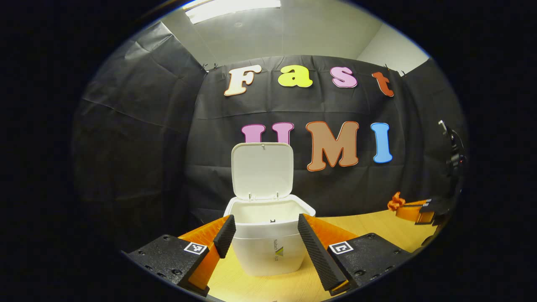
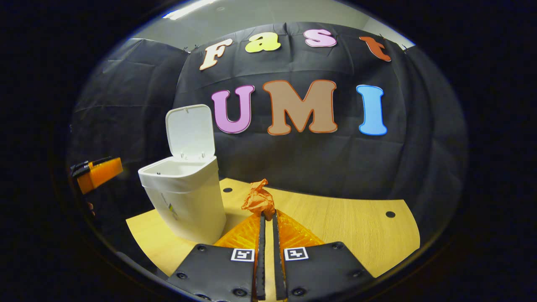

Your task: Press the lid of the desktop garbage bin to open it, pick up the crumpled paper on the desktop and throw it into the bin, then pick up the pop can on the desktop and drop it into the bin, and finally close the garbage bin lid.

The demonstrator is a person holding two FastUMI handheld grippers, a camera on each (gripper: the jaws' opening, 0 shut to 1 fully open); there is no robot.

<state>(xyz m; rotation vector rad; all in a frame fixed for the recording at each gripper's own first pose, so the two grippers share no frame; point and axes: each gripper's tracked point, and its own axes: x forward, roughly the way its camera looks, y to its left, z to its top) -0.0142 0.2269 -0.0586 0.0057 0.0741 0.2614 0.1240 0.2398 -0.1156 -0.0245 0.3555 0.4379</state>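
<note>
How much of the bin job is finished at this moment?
Done: the bin lid stands open. In hand: the right tool is shut on the crumpled paper, not yet in the bin. The left tool is open. Left: drop paper, then the can, close lid.

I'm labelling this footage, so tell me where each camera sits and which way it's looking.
Left gripper view: rides the left gripper, low over the table, facing the bin with its lid up; own fingers spread wide; right gripper far right.
Right gripper view: rides the right gripper, facing the wall, bin to its left; own fingers pinch the paper.
Shared: bin, lid, table, paper.
</note>
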